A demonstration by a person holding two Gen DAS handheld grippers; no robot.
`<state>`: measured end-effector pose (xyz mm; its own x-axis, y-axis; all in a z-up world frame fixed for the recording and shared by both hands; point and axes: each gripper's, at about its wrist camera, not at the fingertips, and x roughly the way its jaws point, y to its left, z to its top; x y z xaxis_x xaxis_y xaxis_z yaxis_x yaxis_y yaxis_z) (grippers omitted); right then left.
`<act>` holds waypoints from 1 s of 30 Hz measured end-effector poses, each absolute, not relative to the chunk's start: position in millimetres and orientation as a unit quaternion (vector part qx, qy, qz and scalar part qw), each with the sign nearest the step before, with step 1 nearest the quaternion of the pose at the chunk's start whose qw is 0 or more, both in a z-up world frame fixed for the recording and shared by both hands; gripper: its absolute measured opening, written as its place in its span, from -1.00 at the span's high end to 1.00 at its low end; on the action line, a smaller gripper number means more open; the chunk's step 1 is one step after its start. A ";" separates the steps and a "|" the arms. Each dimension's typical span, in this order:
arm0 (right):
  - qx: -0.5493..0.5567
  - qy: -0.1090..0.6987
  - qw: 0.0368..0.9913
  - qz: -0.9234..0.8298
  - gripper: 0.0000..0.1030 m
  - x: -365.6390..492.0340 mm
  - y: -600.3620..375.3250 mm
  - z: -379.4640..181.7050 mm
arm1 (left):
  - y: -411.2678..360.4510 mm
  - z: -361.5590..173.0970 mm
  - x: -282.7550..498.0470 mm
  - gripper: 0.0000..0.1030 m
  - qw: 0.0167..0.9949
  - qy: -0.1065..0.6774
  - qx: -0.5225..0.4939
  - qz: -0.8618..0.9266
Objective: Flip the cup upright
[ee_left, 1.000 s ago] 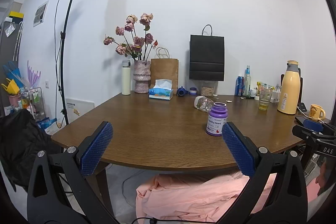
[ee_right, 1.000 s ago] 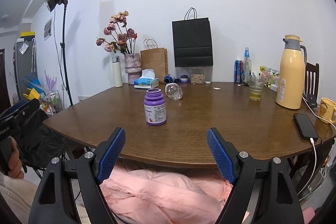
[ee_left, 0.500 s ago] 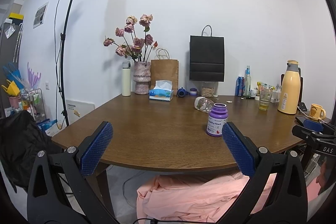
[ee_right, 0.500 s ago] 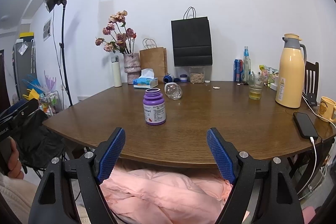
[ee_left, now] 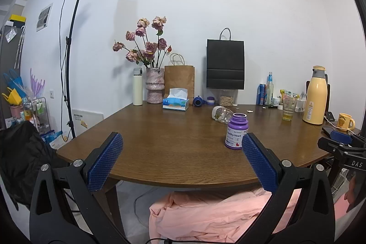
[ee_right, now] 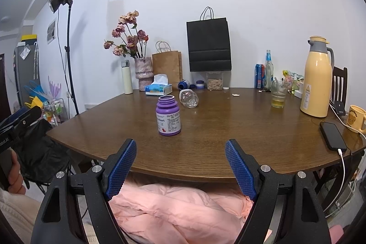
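Observation:
A clear glass cup [ee_left: 220,114] lies on its side on the brown table [ee_left: 160,141], behind a purple jar [ee_left: 237,131]. It also shows in the right wrist view [ee_right: 189,98], behind the same jar [ee_right: 168,115]. My left gripper [ee_left: 181,160] is open and empty, held at the table's near edge, well short of the cup. My right gripper [ee_right: 180,166] is open and empty, also at the near edge, with the jar and cup ahead and slightly left.
A yellow thermos [ee_right: 316,78], a glass with yellow liquid [ee_right: 278,96], a phone on a cable [ee_right: 332,136] and a yellow mug [ee_right: 355,118] stand at the right. A vase of flowers [ee_left: 154,88], tissue box [ee_left: 175,102] and paper bags line the back wall. Pink fabric [ee_right: 173,209] lies below.
Both grippers have drifted slightly; the scene sits a little lower and closer in both views. Nothing on the table has moved.

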<state>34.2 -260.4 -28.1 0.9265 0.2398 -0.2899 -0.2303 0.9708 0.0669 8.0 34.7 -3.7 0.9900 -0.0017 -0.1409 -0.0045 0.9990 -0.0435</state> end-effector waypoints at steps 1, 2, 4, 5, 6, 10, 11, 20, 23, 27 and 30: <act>0.016 0.150 0.981 0.119 -0.65 34.3 -260.2 -28.4 | 34.6 -3.7 7.8 -1.00 0.997 0.071 -0.022 0.000; 0.015 0.151 0.981 0.119 -0.65 34.6 -260.3 -28.7 | 35.0 -3.3 7.6 -1.00 0.997 0.070 -0.022 0.000; 0.017 0.154 0.981 0.119 -0.65 34.7 -260.5 -28.3 | 35.0 -2.3 7.6 -1.00 0.997 0.070 -0.021 -0.001; 0.017 0.154 0.981 0.120 -0.65 34.6 -260.4 -27.8 | 35.5 -2.2 7.7 -1.00 0.997 0.070 -0.021 -0.001; 0.016 0.153 0.981 0.118 -0.65 34.5 -260.3 -27.8 | 35.7 -2.1 7.9 -1.00 0.997 0.071 -0.021 -0.001; 0.015 0.151 0.981 0.119 -0.65 34.4 -260.2 -27.4 | 35.1 -2.0 8.0 -1.00 0.997 0.071 -0.021 -0.002; 0.015 0.151 0.981 0.120 -0.65 34.6 -260.2 -27.4 | 35.2 -1.9 8.1 -1.00 0.997 0.071 -0.020 -0.002; 0.014 0.155 0.980 0.120 -0.65 35.6 -259.9 -27.1 | 36.6 -1.8 9.1 -1.00 0.997 0.072 -0.018 -0.002; 0.014 0.156 0.980 0.120 -0.65 35.7 -259.6 -27.3 | 36.4 -2.0 8.8 -1.00 0.997 0.072 -0.019 -0.002; 0.014 0.159 0.980 0.122 -0.65 37.2 -259.8 -28.9 | 36.6 -2.1 8.9 -1.00 0.997 0.071 -0.018 -0.002; 0.013 0.160 0.979 0.122 -0.65 38.0 -260.1 -29.2 | 36.4 -2.1 8.9 -1.00 0.997 0.072 -0.018 -0.002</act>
